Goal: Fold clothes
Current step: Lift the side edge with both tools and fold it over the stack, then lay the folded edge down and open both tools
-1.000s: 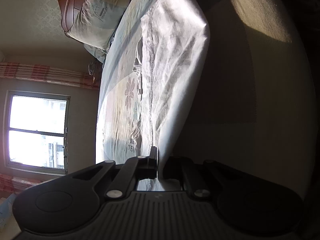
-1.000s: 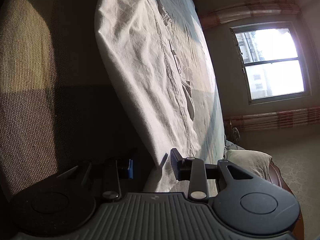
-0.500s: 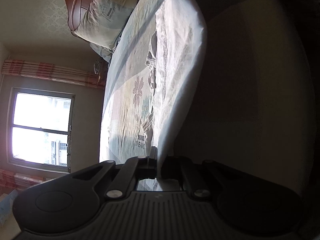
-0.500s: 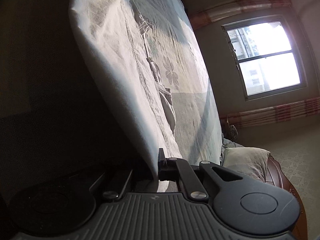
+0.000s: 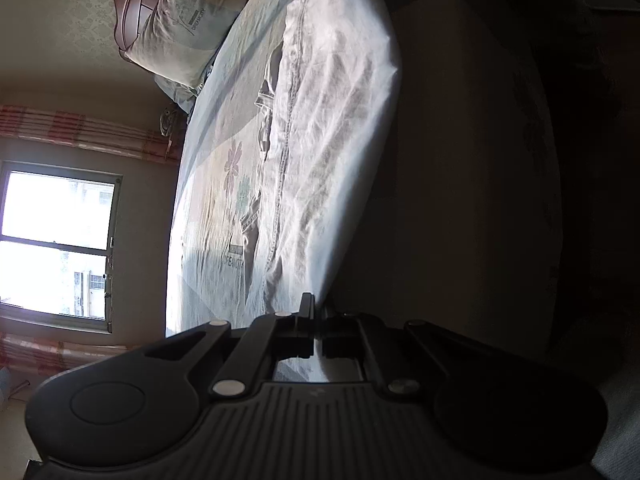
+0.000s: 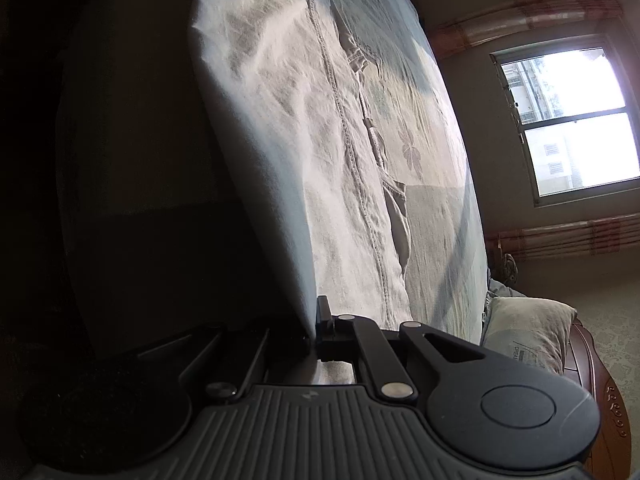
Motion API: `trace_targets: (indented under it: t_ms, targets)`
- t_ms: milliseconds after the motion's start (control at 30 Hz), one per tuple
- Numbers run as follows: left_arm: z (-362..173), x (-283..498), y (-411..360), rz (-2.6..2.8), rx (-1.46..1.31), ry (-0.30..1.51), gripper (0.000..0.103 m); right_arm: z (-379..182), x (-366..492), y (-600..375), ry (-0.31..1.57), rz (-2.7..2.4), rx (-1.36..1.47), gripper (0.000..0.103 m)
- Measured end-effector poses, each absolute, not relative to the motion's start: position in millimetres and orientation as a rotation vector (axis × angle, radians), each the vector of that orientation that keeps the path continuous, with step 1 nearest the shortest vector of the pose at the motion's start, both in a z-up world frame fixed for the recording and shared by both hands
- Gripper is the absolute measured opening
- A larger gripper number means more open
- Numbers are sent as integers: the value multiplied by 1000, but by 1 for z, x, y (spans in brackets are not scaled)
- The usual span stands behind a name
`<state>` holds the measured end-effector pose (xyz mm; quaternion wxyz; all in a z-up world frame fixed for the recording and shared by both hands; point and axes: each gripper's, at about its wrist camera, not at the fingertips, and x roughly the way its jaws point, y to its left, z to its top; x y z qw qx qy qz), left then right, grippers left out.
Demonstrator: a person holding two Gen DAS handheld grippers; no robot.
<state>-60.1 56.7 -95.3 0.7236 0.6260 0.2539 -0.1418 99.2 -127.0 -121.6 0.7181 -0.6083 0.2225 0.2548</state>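
Your right tool (image 6: pixel 314 322), open a second ago, now pinches the pale garment (image 5: pixel 320 128) like your left tool (image 5: pixel 318 314), so the edge hanging off the bed (image 5: pixel 208 208) is ready to lift and fold.

the garment (image 5: pixel 320 128) is pale white-grey, creased, with a darker stitched seam down its length. the bedsheet (image 5: pixel 216 184) beneath it is light blue-green with paler bands, a purple flower and a teal one, and a small dark label. the pillow (image 5: pixel 184 28) is off-white with grey lettering, the headboard (image 5: pixel 128 4) reddish-brown with carved scrolls. the curtains (image 6: pixel 560 232) are striped pink and cream. the wallpaper (image 5: pixel 68 20) is beige damask. both grippers' bodies are matt black.
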Motion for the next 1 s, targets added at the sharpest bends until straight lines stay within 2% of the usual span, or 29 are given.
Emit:
trace_targets:
  t_ms: [233, 367, 600, 733, 900, 1000]
  targets:
    - [-60, -79, 60, -267, 1375, 514, 4, -91, 82, -150, 529, 560, -1268, 8]
    - [-33, -89, 61, -204, 1355, 464, 10, -61, 68, -168, 496, 519, -1221, 9]
    - [-14, -42, 58, -220, 1065, 552, 11, -25, 79, -168, 495, 458, -1049, 9]
    - [-20, -2, 59, -254, 837, 654, 11, -36, 113, -152, 560, 464, -917, 9]
    - [-55, 20, 79, -254, 611, 812, 11, -77, 151, -150, 723, 458, -698, 9]
    - [-78, 19, 94, -234, 546, 889, 11, -99, 147, -154, 742, 432, -643, 10]
